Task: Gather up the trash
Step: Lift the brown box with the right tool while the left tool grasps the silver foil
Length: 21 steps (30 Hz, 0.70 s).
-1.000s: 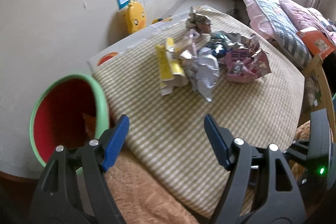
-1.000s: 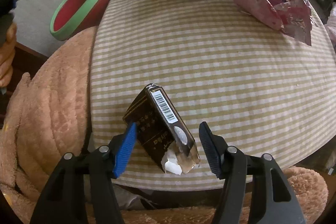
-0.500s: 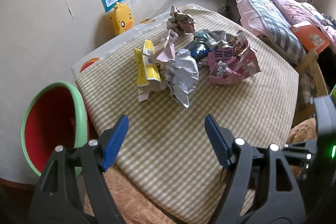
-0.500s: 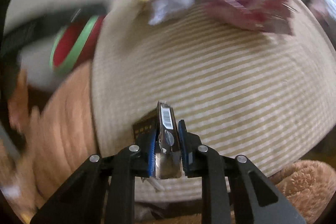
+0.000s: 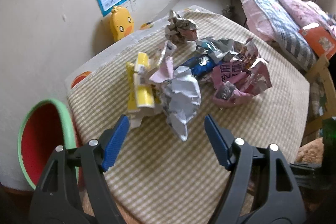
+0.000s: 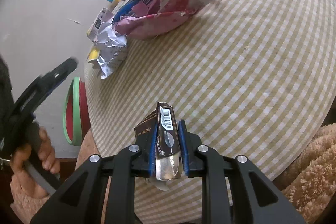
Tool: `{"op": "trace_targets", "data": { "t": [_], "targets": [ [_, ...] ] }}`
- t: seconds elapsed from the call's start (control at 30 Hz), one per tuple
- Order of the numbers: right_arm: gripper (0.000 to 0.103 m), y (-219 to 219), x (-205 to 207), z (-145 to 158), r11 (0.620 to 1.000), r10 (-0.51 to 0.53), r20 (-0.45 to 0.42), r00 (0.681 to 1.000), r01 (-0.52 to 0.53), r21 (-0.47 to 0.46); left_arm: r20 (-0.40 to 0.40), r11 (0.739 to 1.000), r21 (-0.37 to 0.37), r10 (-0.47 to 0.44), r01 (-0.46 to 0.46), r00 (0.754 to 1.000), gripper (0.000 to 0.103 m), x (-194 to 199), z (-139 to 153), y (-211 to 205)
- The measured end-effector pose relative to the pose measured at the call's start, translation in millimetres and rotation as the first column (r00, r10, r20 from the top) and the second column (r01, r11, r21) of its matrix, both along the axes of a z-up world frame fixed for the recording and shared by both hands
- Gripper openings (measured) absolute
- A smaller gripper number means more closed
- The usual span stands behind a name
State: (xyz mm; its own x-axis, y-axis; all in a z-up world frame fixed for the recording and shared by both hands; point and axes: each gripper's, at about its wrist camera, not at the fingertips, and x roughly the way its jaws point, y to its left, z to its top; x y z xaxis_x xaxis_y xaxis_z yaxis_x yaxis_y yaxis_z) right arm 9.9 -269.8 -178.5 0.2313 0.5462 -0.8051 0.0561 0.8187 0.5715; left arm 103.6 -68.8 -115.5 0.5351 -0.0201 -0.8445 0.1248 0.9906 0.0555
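Note:
My right gripper (image 6: 167,135) is shut on a dark brown carton (image 6: 167,129) with a barcode, held just above the striped tablecloth (image 6: 241,68). My left gripper (image 5: 166,129) is open and empty, hovering in front of a crumpled silver wrapper (image 5: 180,98). Beside that lie a yellow wrapper (image 5: 140,87), a blue packet (image 5: 201,65), a pink crumpled bag (image 5: 239,79) and a grey paper ball (image 5: 180,29). The pink bag (image 6: 168,3) and silver wrapper (image 6: 109,45) also show in the right wrist view. A red bin with a green rim (image 5: 42,140) stands at the table's left edge.
A yellow duck toy (image 5: 121,24) sits by the wall behind the table. A bed with pink bedding (image 5: 279,14) is at the right. A brown plush blanket (image 6: 310,171) lies at the table's near edge. The bin (image 6: 73,114) shows beside my left hand.
My right gripper closed on the brown carton and lifted it, turning toward the trash pile. My left gripper moved forward and right from the bin toward the silver wrapper, staying open.

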Motion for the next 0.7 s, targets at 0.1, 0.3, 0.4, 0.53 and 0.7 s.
{"op": "trace_targets", "data": {
  "t": [0.1,0.3,0.4,0.53,0.7],
  "targets": [
    [0.018,-1,9,3,1.0,0.01,-0.001,1.0,-0.01,0.001,-0.032,1.0,0.003,-0.016,0.016,0.999,0.071,16,-14,-9],
    [0.019,15,17,-3,0.999,0.027,0.002,1.0,-0.027,-0.018,-0.101,0.999,0.048,-0.012,0.017,0.995,0.064,40,-42,-21],
    [0.019,17,17,-3,0.999,0.029,0.005,1.0,-0.029,-0.02,-0.11,0.992,0.106,-0.052,0.064,0.993,0.064,46,-52,-32],
    [0.02,17,15,-2,0.999,0.03,0.005,1.0,-0.029,-0.019,-0.135,0.989,0.133,-0.044,0.062,0.99,0.062,53,-64,-33],
    [0.02,17,13,-4,0.999,0.035,-0.003,0.999,-0.035,-0.011,-0.113,0.983,0.159,-0.068,0.086,0.991,0.052,49,-63,-35]
  ]
}}
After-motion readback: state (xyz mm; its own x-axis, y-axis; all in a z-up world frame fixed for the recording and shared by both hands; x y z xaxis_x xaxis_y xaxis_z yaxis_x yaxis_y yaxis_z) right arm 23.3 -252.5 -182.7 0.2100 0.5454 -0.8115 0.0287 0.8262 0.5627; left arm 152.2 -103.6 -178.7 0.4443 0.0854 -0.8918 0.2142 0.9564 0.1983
